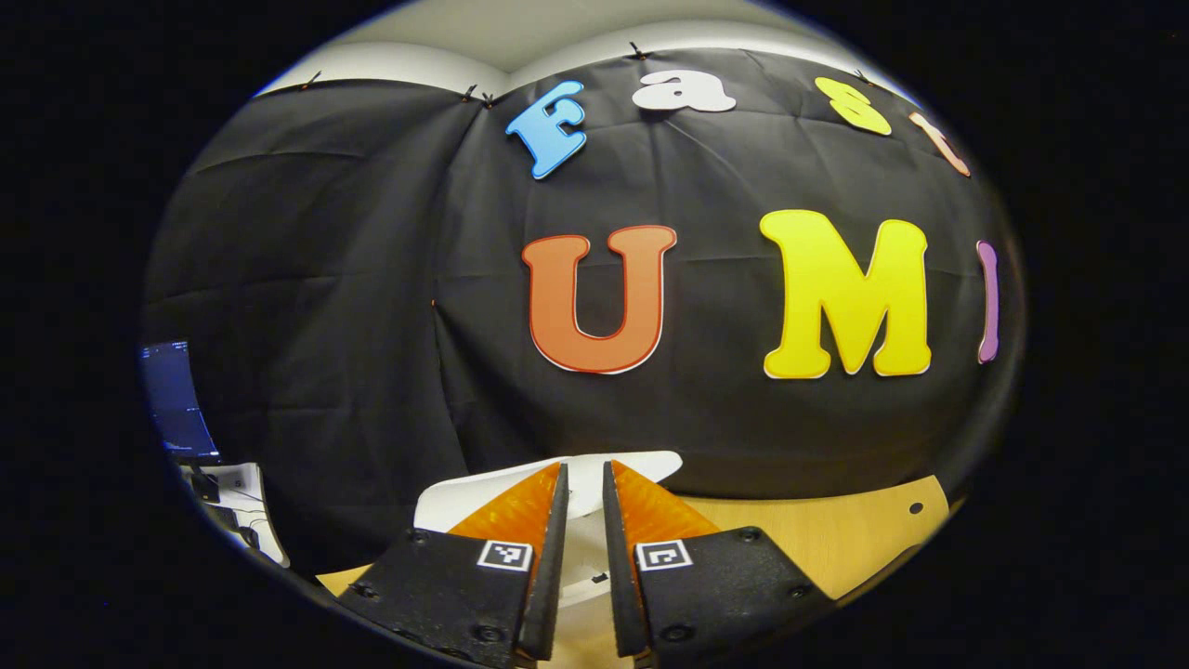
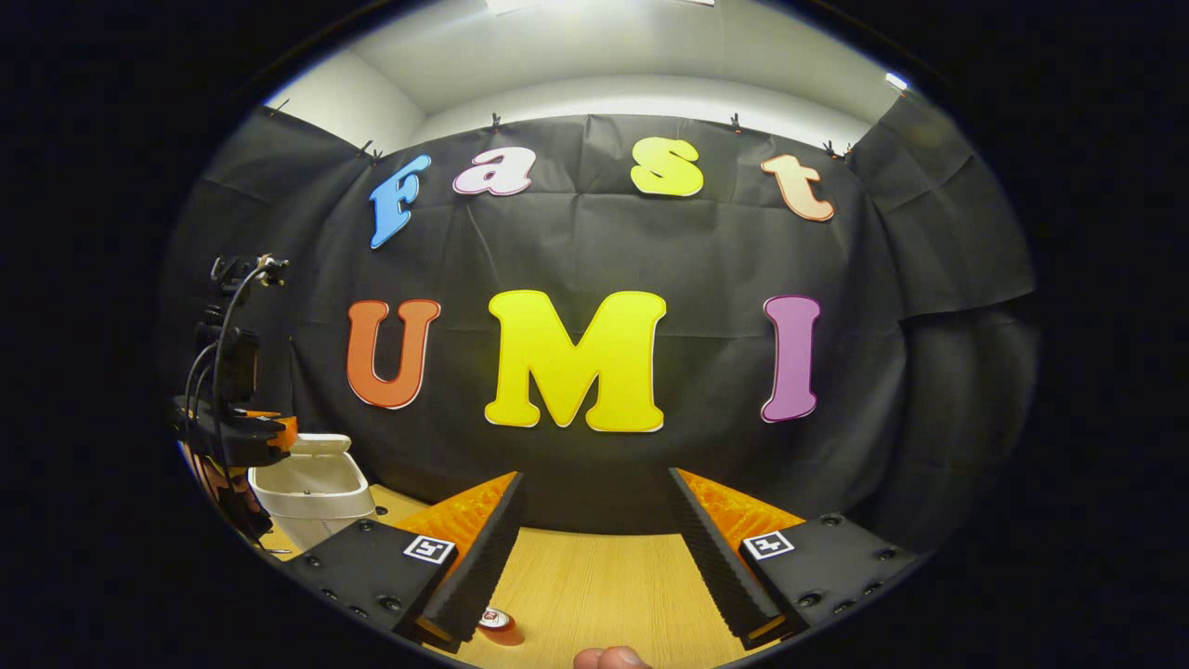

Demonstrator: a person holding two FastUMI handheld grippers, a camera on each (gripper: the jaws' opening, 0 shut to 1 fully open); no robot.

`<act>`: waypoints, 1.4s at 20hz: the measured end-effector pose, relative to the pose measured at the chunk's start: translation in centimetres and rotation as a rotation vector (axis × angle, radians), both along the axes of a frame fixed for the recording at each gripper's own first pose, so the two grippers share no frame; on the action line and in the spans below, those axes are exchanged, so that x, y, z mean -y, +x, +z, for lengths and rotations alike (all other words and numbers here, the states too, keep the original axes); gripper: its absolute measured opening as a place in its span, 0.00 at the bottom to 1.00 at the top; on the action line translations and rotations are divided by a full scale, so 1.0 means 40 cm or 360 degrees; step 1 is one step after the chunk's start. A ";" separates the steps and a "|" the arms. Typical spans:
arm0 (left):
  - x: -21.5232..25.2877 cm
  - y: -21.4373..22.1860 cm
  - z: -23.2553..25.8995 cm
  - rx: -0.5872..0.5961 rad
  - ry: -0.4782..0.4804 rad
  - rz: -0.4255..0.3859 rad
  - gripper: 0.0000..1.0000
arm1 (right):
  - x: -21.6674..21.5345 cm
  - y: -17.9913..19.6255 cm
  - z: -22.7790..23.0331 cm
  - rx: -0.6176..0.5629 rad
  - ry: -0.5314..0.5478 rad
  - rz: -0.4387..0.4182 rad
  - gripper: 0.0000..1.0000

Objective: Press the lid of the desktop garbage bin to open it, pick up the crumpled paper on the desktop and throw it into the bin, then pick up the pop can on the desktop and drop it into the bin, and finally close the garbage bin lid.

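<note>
The white desktop bin [image 2: 311, 488] stands at the table's far left with its lid [image 2: 320, 444] tipped up at the back and its inside showing. My left gripper [image 2: 279, 435] hangs just over the bin's left rim, trailing cables. In the left gripper view its fingers stand nearly together with nothing between them [image 1: 585, 469], and the white bin [image 1: 446, 502] lies right behind and under them. My right gripper [image 2: 594, 478] is open above the wooden table. The pop can [image 2: 499, 624] lies on the table below its left finger, untouched.
The light wooden table [image 2: 604, 576] stretches from the bin to the right; its edge with a small hole [image 1: 915, 508] is in the left gripper view. A fingertip of the holding hand [image 2: 608, 658] peeks in at the bottom. A monitor [image 1: 176, 400] stands beyond the booth's left side.
</note>
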State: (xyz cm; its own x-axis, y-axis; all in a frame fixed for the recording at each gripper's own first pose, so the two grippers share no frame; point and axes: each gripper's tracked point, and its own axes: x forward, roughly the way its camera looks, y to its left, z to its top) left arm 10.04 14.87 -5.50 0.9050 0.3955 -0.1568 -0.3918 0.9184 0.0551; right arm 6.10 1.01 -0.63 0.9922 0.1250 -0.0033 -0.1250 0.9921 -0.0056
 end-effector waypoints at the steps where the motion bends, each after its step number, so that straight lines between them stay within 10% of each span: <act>1: 0.007 -0.003 0.005 0.0013 0.0016 -0.0019 0.36 | 0.006 -0.001 0.000 0.0002 0.0002 -0.0006 0.96; 7: 0.091 -0.026 0.040 0.0046 0.0016 -0.0134 0.56 | 0.032 -0.010 0.001 0.0005 0.0018 -0.0008 0.96; 9: 0.115 -0.036 0.044 0.0054 0.0011 -0.0173 0.90 | 0.040 -0.011 -0.001 0.0003 0.0019 -0.0009 0.96; 12: 0.148 -0.048 0.064 0.0095 0.0019 -0.0216 0.98 | 0.058 -0.011 -0.011 -0.0005 0.0013 -0.0010 0.96; 28: 0.366 -0.183 0.008 0.0082 -0.0015 -0.0564 0.99 | 0.139 -0.024 -0.303 -0.0367 0.0012 0.0078 0.96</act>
